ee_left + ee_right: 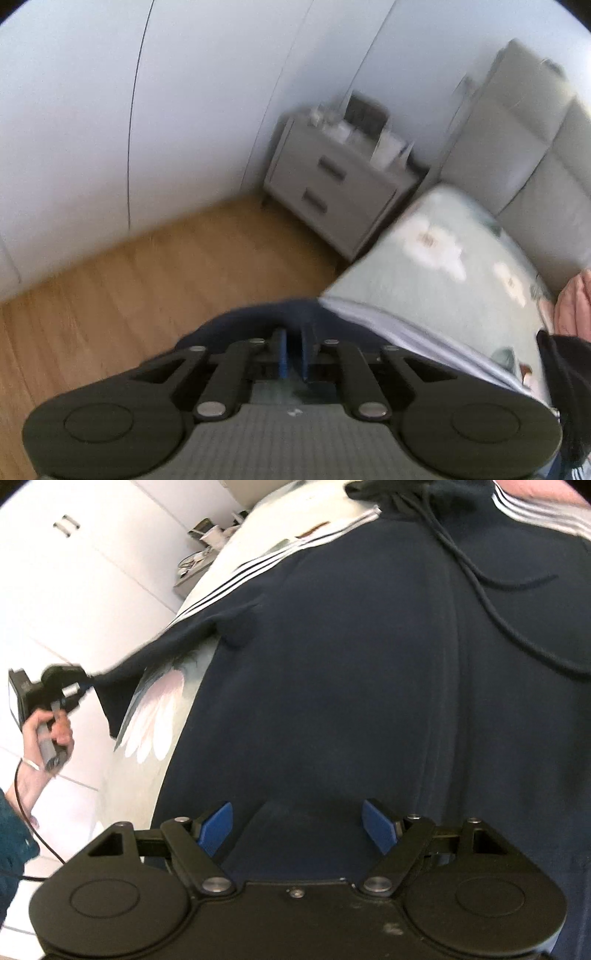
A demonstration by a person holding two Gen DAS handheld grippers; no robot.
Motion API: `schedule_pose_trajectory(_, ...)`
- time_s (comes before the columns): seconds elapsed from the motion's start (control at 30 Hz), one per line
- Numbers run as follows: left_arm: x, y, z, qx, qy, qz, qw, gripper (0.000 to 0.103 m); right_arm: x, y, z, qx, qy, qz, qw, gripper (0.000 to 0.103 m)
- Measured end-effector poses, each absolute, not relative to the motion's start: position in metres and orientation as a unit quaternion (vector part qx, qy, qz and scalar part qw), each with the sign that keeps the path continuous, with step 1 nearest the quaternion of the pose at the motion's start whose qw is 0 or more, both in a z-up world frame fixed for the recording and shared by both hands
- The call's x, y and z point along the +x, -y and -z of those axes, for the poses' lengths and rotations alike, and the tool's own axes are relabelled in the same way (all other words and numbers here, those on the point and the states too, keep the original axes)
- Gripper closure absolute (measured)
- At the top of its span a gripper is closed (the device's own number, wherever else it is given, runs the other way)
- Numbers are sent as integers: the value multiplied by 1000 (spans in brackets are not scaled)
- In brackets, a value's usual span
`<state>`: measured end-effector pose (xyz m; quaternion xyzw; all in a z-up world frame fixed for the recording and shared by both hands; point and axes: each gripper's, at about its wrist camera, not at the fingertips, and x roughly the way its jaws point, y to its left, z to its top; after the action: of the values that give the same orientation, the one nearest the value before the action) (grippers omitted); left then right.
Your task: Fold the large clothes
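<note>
Pinching the hoodie (332, 683) sleeve, left claw (86, 685) off-bed.

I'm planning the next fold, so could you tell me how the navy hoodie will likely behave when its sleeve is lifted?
The navy hoodie will probably be floppy: the sleeve pinched by the left gripper hangs in a sagging drape. It looks fairly thick, so likely heavy enough to drag. The loose drawstring may trail.

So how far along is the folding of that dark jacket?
Early. The navy hoodie already lies spread on the bed. In hand: the left gripper pinches its sleeve cuff, stretched outward. The right gripper hovers open. No fold shows yet.
</note>
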<state>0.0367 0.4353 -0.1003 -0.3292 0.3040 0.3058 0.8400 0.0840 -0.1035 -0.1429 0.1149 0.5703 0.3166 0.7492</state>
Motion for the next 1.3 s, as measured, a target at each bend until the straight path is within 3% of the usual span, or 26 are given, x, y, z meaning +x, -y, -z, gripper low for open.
schedule_pose_trajectory(0.07, 31, -440, 111, -367, -308, -294, 827, 70, 85, 101, 143, 119, -573, -317, 746, 9)
schedule_pose_trajectory(0.13, 23, -445, 121, -416, -297, -275, 814, 40, 82, 101, 137, 117, -571, -322, 746, 10)
schedule_pose_trajectory(0.2, 21, -447, 128, -436, -292, -272, 807, 29, 82, 102, 134, 115, -570, -323, 747, 10)
schedule_pose_trajectory(0.33, 23, -458, 147, -472, -288, -290, 781, 29, 82, 106, 135, 120, -573, -317, 746, 9)
schedule_pose_trajectory(0.4, 27, -467, 157, -488, -282, -305, 768, 35, 81, 110, 133, 116, -571, -320, 747, 9)
schedule_pose_trajectory(0.47, 40, -472, 159, -467, -280, -329, 771, 81, 80, 108, 133, 110, -570, -321, 748, 9)
schedule_pose_trajectory(0.5, 46, -474, 155, -453, -283, -333, 777, 96, 80, 108, 133, 108, -570, -322, 749, 9)
schedule_pose_trajectory(0.7, 82, -430, 37, -298, -190, -281, 892, 97, 82, 108, 136, 104, -575, -318, 747, 10)
schedule_pose_trajectory(0.87, 105, -327, -75, -220, -88, -154, 959, 97, 82, 99, 134, 101, -574, -321, 747, 10)
schedule_pose_trajectory(0.97, 115, -252, -105, -189, -56, -63, 978, 96, 82, 100, 133, 105, -572, -326, 745, 10)
schedule_pose_trajectory(1.03, 127, -201, -107, -186, -64, 5, 980, 96, 83, 103, 133, 116, -572, -326, 744, 10)
schedule_pose_trajectory(1.17, 160, -118, -62, -224, -168, 132, 951, 91, 87, 115, 134, 138, -575, -326, 737, 10)
schedule_pose_trajectory(1.2, 168, -99, -43, -219, -202, 149, 943, 86, 89, 119, 134, 145, -576, -326, 736, 10)
schedule_pose_trajectory(1.23, 177, -84, -20, -217, -251, 160, 930, 68, 89, 122, 134, 152, -577, -324, 734, 10)
schedule_pose_trajectory(1.3, 190, -71, 31, -241, -350, 171, 889, 54, 91, 132, 131, 170, -580, -320, 730, 10)
